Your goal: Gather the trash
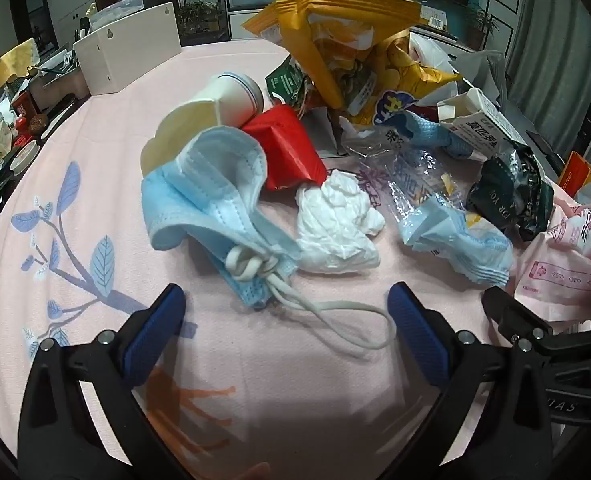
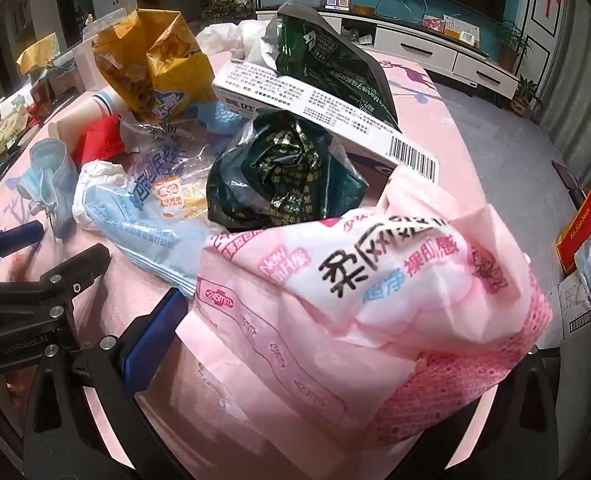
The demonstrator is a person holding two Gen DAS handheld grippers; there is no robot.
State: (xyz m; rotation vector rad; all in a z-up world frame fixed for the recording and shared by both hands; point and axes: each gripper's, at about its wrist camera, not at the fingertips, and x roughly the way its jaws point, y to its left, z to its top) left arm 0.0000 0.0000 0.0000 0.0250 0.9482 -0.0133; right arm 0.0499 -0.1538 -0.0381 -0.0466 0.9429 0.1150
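- Two grippers work over a pink tablecloth (image 1: 95, 128) covered with a heap of trash.
- Left gripper (image 1: 287, 312), at the bottom of the left wrist view, has its blue pads (image 1: 155, 336) spread wide apart and holds nothing; the loose ear loop of a blue face mask (image 1: 207, 196) lies between them.
- Crumpled white tissue (image 1: 335, 228) sits just right of the mask at frame centre, touching it.
- Behind them lie a red wrapper (image 1: 291, 152), a paper cup (image 1: 231, 96) on its side, and a yellow snack bag (image 1: 335, 40) at upper centre.
- Right gripper (image 2: 335, 340): only its left blue pad (image 2: 155, 324) shows; a pink wrapper (image 2: 335, 288) fills the lower right of the right wrist view and hides the other, so I cannot tell if it is clamped.
- Above the pink wrapper, a dark green bag (image 2: 283, 172) sits under a white carton (image 2: 315, 112).
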